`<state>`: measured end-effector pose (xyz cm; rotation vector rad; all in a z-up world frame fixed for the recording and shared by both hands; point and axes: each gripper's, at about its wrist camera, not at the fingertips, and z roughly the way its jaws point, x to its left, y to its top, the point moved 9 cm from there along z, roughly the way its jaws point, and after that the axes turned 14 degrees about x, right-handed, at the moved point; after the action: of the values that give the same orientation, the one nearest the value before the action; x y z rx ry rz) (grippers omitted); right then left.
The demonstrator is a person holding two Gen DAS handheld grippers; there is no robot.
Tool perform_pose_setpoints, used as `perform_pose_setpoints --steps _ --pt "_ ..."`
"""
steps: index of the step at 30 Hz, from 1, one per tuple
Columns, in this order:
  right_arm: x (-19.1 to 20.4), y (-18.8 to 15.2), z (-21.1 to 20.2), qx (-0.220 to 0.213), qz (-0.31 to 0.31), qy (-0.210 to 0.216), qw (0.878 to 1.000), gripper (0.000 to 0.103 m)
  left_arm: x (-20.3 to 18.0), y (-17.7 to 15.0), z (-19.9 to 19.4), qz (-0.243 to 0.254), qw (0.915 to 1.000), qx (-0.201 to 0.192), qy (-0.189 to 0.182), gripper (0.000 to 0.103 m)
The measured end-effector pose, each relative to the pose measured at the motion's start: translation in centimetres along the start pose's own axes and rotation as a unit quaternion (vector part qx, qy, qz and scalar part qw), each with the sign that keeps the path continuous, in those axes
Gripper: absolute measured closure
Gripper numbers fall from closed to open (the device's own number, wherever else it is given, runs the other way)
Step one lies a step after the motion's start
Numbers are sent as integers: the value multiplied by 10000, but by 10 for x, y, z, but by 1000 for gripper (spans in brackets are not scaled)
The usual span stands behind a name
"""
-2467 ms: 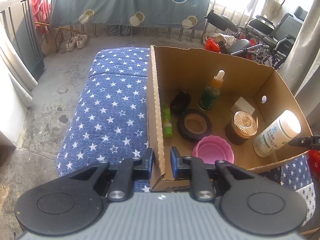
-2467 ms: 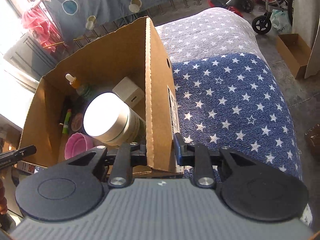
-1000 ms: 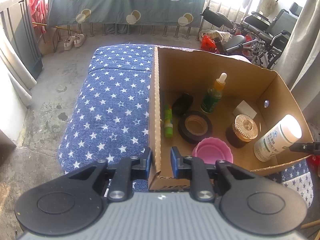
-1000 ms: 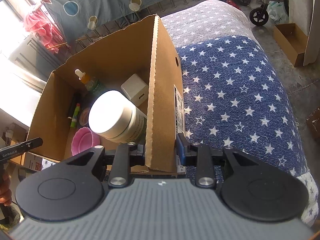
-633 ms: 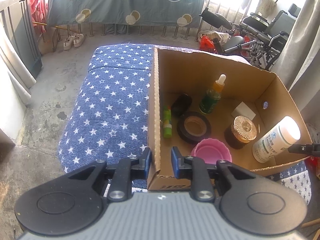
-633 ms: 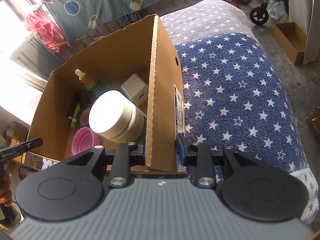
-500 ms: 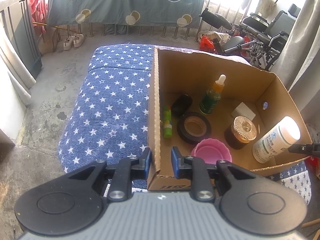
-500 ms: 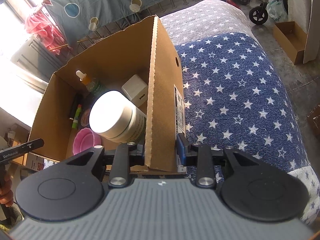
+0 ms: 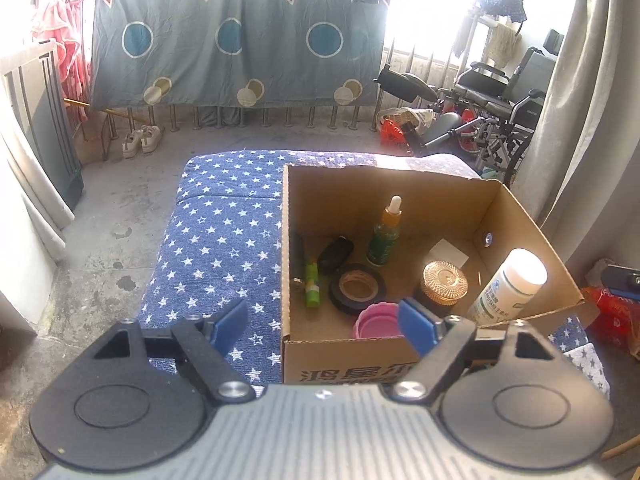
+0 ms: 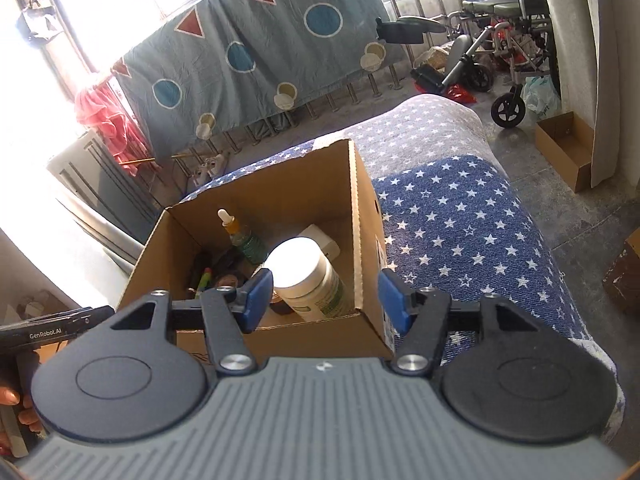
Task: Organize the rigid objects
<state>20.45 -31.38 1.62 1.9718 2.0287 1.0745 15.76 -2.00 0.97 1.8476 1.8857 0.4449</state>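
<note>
**Both grippers spread above a filled cardboard box**

The left gripper (image 9: 322, 324) is over the near left corner of the cardboard box (image 9: 404, 200), its jaws opening; its blue pads (image 9: 228, 326) stand either side of that corner without touching the wall, and nothing is pinched. The box sits on a blue star-print cushion (image 9: 224, 240).

Inside the box, from left to right: a green marker (image 9: 311, 288) lies along the left wall, with a black oval case (image 9: 335, 255) just behind it. A black tape roll (image 9: 357, 288) lies flat near the middle, and a pink cup (image 9: 376, 324) is in front of it against the near wall. A green dropper bottle (image 9: 385, 236) stands upright behind the roll. Further right is a round amber glass lid (image 9: 445, 282), a white square block (image 9: 448, 255) behind it, and a white pill bottle (image 9: 508, 292) leaning on the right wall.

The right gripper (image 10: 326, 300) hangs over the box's near right corner, its jaws also opening; the box wall lies between the pads, apart from both, with nothing gripped. The pill bottle shows just ahead of its left pad.
</note>
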Motion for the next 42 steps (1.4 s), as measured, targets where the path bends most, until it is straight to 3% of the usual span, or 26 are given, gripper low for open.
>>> perform_pose_setpoints --steps 2,7,10,13,17,32,42 --pt "19 -9 -6 -33 -183 38 9998 18 -9 -1 -8 76 9999 -85 87 1" --pt "49 -20 -14 -275 -421 -281 9983 1 -34 -6 -12 257 9985 -244 416 0" --pt "57 -24 -10 -327 -588 -703 9953 1 -42 -11 -7 254 9975 -208 622 0" --pt "60 -29 -2 -216 -715 -1038 9918 1 -45 -17 4 292 9957 96 878 0" --pt "59 -31 9 -152 -746 -1350 9879 1 -51 -23 16 549 9933 363 955 0" --pt "54 -33 35 289 -653 -1419 9873 1 -52 -22 16 -95 9973 516 517 0" --pt "59 -31 41 340 -763 -1494 9852 1 -49 -21 15 -81 9967 452 664 0"
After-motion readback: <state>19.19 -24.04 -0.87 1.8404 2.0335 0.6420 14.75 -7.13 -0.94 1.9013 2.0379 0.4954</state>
